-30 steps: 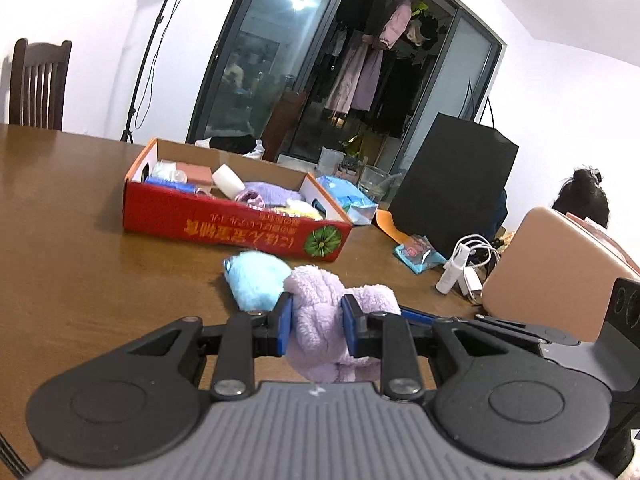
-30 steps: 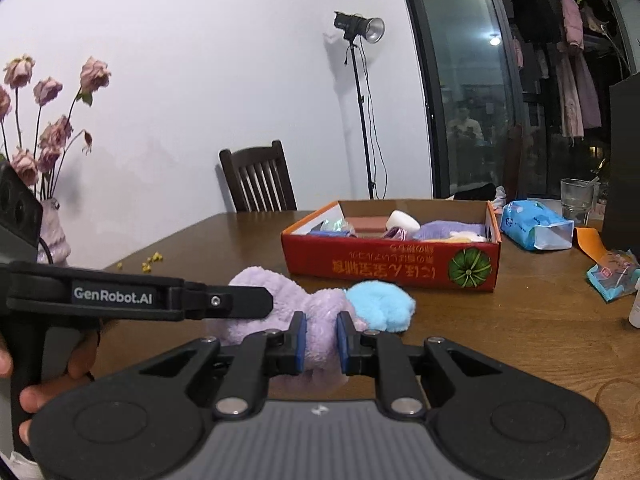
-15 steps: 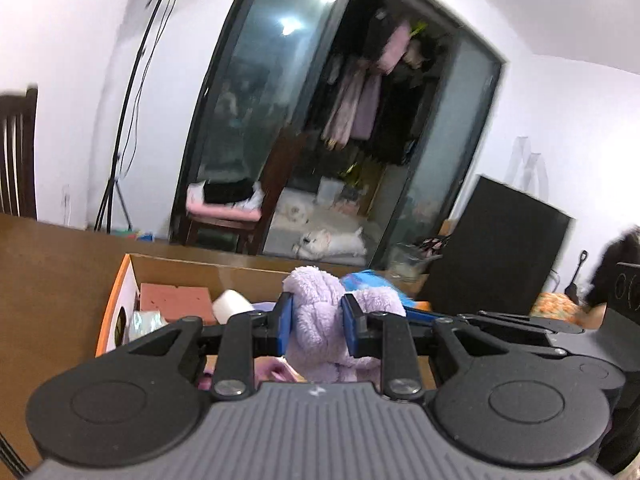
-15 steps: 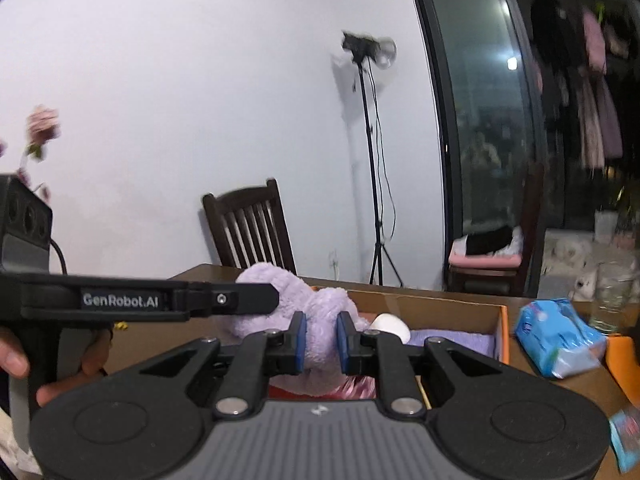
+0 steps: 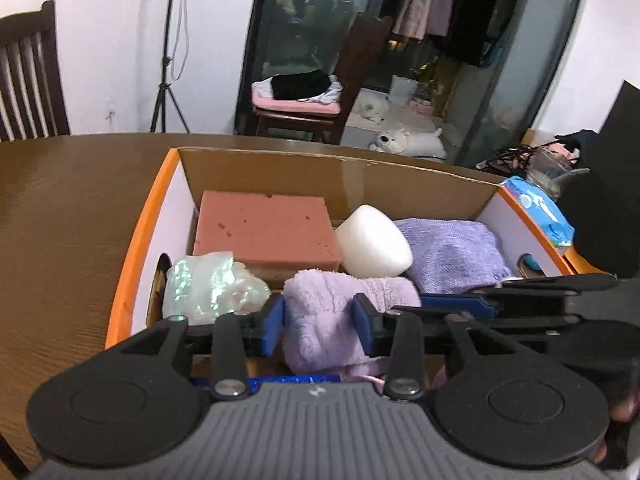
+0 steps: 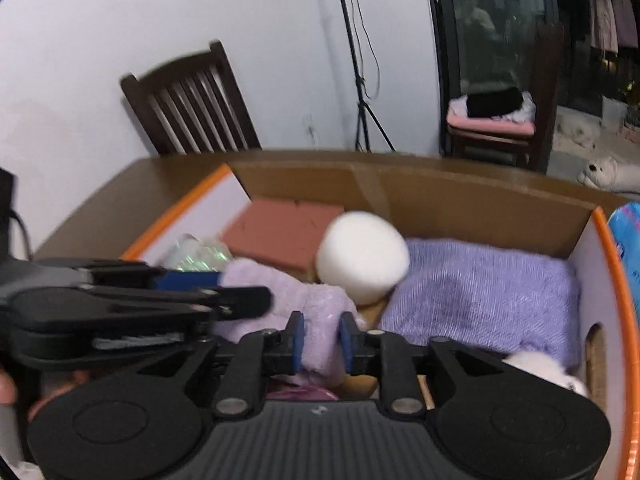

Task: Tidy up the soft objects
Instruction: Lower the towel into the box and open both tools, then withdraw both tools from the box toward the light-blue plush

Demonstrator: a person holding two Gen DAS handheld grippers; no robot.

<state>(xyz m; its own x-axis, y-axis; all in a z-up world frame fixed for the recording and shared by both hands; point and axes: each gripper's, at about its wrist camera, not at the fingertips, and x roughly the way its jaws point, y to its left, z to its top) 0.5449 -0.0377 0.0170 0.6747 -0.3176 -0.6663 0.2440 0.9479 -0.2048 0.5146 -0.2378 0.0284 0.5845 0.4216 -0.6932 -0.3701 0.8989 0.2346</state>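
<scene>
Both grippers are over the open cardboard box (image 5: 400,184), which stands on the brown wooden table (image 5: 72,216) and has orange edges and white inner walls. The left gripper (image 5: 319,322) has the fluffy lilac plush toy (image 5: 328,312) between its blue pads; its jaws are opening, but the pads still touch the fur on both sides. The right gripper (image 6: 322,342) has another part of the same lilac plush toy (image 6: 320,320) between its pads, and its jaws are opening too, with the fur still pressed between them. The toy hangs low in the near part of the box, just above the things that already lie there. At the far left of the box lies a flat pink sponge (image 5: 266,228). Just to the right of it a white rounded foam piece (image 5: 374,246) leans on the sponge. At the right side lies a folded purple towel (image 5: 452,252), which fills that end of the box. At the near left, against the white wall, sits a shiny crumpled piece of film (image 5: 212,284). Outside the box, just beside its right wall, a blue pack of tissues (image 5: 540,208) lies on the table. Behind the table stands a dark wooden chair (image 6: 192,104), near the white wall.
</scene>
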